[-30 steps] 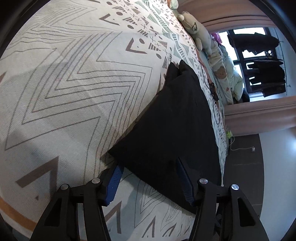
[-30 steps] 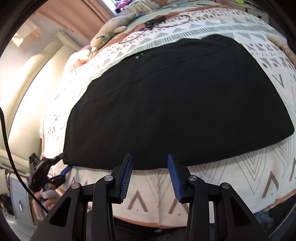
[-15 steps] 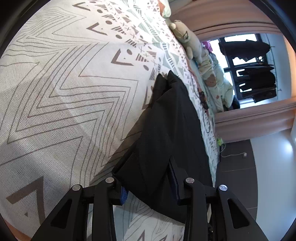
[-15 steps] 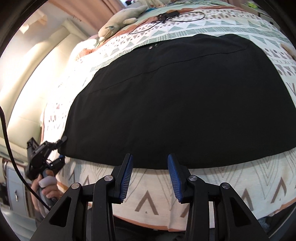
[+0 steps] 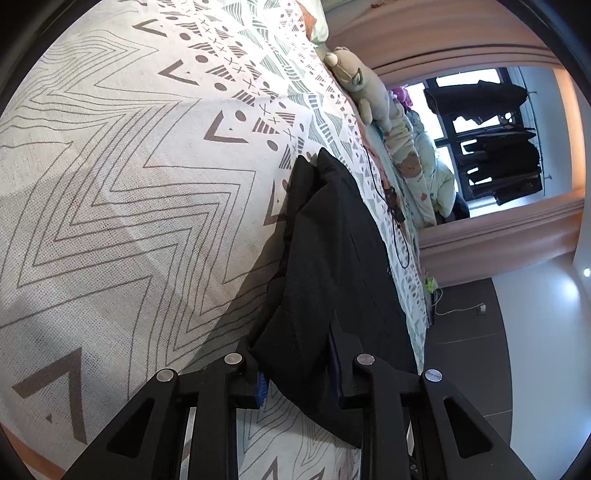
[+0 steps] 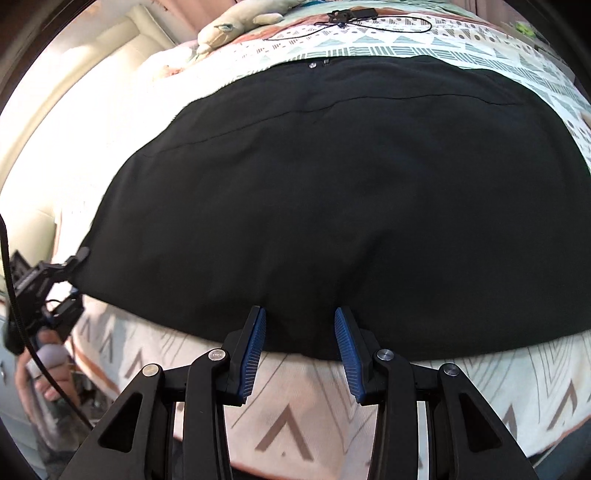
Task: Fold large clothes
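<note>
1. Left gripper (image 5: 297, 363): the jaws are closed on a corner of the black garment (image 5: 332, 266). Bunched fabric fills the gap between the two blue-padded fingers (image 5: 260, 387) and hides most of both pads.
2. Ahead of the left gripper, the black garment runs away from the fingertips as a long narrow strip. Its edge on the left-finger side stands slightly off the patterned bedspread (image 5: 122, 177) and casts a shadow there.
3. Right gripper (image 6: 300, 321): the jaws stand wide apart with nothing between them. Both ribbed blue pads (image 6: 255, 347) are fully exposed.
4. The right gripper's fingertips overlap the near hem of the garment (image 6: 351, 206). Whether the tips touch the fabric cannot be told from this view.
5. Beyond the right gripper, the garment lies spread flat and fills most of the view. A seam line crosses it near the far edge, and two small metal snaps (image 6: 317, 64) sit at that edge.
6. Far to the left of the right gripper, the other gripper (image 6: 48, 280) sits at the garment's left corner, held by a hand (image 6: 46, 373).
7. Past the garment's far edge, a black cable (image 6: 369, 26) and a plush toy (image 6: 229, 26) lie on the bedspread (image 6: 295, 424).
</note>
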Motion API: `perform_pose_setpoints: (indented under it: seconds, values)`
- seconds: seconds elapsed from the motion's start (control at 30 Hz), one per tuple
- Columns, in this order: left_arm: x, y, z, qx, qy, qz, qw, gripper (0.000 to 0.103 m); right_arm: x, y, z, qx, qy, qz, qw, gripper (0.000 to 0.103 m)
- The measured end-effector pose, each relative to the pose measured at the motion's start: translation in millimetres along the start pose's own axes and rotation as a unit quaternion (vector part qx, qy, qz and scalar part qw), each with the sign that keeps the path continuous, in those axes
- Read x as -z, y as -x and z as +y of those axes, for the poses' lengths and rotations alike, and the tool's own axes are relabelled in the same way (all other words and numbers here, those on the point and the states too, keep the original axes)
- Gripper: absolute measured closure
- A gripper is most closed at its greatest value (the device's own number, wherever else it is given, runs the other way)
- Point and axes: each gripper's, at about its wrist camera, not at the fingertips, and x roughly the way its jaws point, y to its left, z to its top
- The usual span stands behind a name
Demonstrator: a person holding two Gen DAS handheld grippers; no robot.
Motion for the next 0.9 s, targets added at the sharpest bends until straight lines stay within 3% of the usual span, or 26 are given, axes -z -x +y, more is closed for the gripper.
perform_pose_setpoints:
  seconds: [0.27,0.5,0.73,0.9]
  values:
    - [4.6,-7.4,7.0,-0.025,0.021,0.000,0.9995,0.076,-27.5,-24.7,-1.0,0.019,0.011,0.008,1.000,0.063]
    - [6.7,-14.2,10.9,-0.049,0.042,-0.002,0.9979,0.076,-72.3,-40.3,0.5,0.032,0.013,0.000,0.999,0.063]
    - [8.0,-16.1,8.8,-0.076,0.068,-0.005,0.9947,0.076,-124.2,-55.1,-12.0,0.051,0.000,0.001,0.999,0.078]
    - [8.3,-19.0,8.7,-0.096,0.084,-0.008,0.9918,0.076,-156.6,-67.1,-18.0,0.050,-0.007,-0.001,0.999,0.079]
